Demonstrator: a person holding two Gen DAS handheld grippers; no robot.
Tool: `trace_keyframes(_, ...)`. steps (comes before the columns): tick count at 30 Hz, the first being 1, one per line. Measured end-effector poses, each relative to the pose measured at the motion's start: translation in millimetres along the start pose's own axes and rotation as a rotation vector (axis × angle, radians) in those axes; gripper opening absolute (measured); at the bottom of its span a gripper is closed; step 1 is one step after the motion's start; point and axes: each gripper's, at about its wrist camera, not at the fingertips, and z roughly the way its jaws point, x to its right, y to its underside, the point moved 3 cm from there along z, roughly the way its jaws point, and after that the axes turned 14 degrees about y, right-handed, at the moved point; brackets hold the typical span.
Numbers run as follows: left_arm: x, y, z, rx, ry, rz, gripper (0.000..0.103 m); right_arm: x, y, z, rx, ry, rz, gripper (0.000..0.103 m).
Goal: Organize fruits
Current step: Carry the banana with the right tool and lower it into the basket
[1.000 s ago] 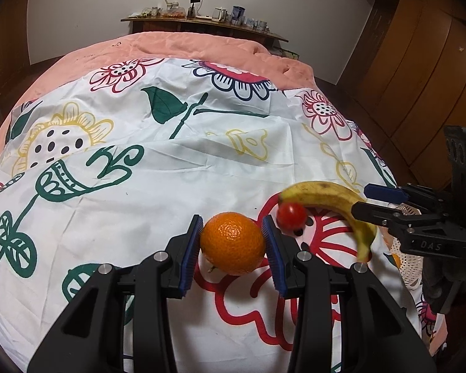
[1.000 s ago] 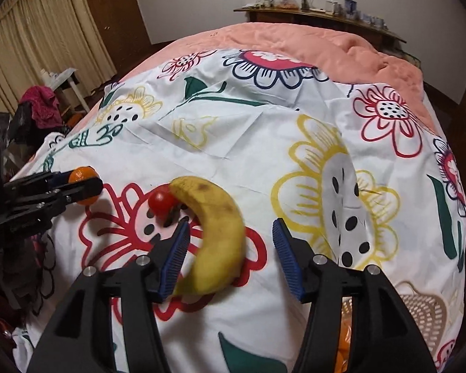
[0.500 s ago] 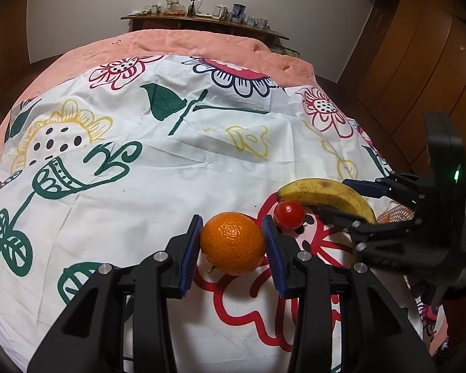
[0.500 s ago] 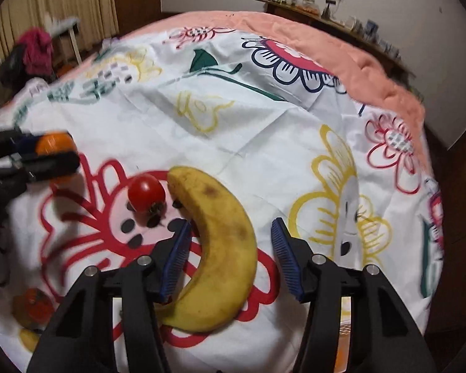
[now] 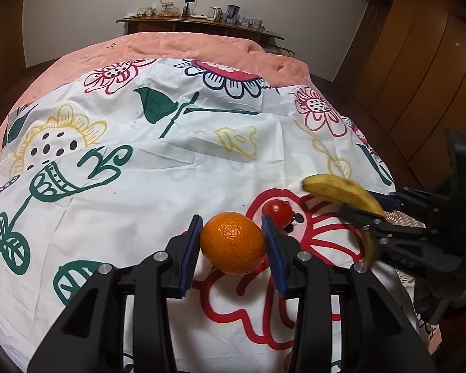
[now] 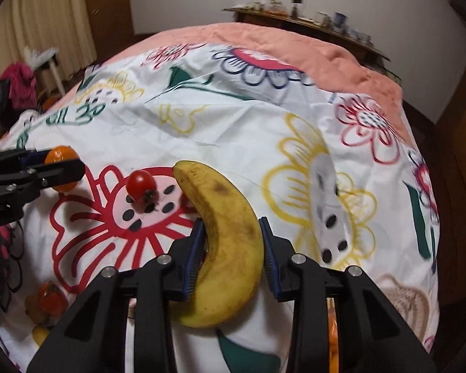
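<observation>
Your left gripper (image 5: 233, 239) is clamped on the orange (image 5: 232, 242), both blue pads pressed against its sides, and the fruit sits just above the floral sheet (image 5: 158, 168) of the bed; whether it touches the cloth you cannot tell.

From that gripper the cherry tomato (image 5: 277, 213) lies at about 1 o'clock, just beyond the right pad, resting loose on the red flower print. It is the 1 fruit on the sheet that neither gripper holds, and your left gripper is nearer to it than your right.

Further right, at roughly 2 o'clock in the left wrist view, your right gripper (image 6: 231, 248) is closed on the banana (image 6: 230, 248). The 2 pads grip it across its middle. Its long axis runs from about 11 o'clock, where the blunt tip points toward the tomato, down to 6 o'clock, where the lower end curves back under the gripper body.

A woven basket (image 6: 410, 304) shows at about 4 o'clock of the right gripper, close by at the bed's edge. If that is the destination, the banana needs to swing right and down, long axis kept clear of the rim.
</observation>
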Motion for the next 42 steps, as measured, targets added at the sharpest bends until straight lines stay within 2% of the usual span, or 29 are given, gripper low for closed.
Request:
trace_keyframes(7,17.6,-1.5,2.6,-0.008,0.009,0.036,0.04,57.6,24.4,-19.8,-0.001,0.055,0.165,0.035)
trace_keyframes(12,31.4,-1.8,5.9,-0.018,0.012,0.063,0.04,104.0,54.3,-25.1,-0.032,0.134,0.273,0.035)
trace_keyframes(18,46.7,-1.7,9.6,-0.029,0.015,0.093,0.041,140.8,95.3,-21.4,-0.085,0.223,0.338,0.035)
trace_keyframes(24,61.7,-0.5,13.2,-0.041,0.014,0.124,0.041,156.9,125.5,-7.9,-0.135,0.309,0.333,0.035)
trace_keyframes(31,74.4,1.3,17.5,-0.056,0.015,0.147,0.041,161.3,133.8,1.6,-0.137,0.396,0.289,0.035)
trace_keyframes(34,78.6,2.2,19.6,-0.064,0.019,0.154,0.041,164.5,138.3,6.3,-0.147,0.382,0.307,0.035)
trace_keyframes(37,82.5,3.3,22.2,-0.074,0.027,0.159,0.04,165.8,138.6,3.2,-0.125,0.37,0.331,0.038)
trace_keyframes(39,86.2,4.4,24.1,-0.079,0.028,0.167,0.04,167.8,137.2,-3.3,-0.099,0.404,0.335,0.043)
trace_keyframes(42,93.5,5.2,26.8,-0.086,0.034,0.183,0.04,172.9,135.6,-12.1,-0.073,0.394,0.365,0.043)
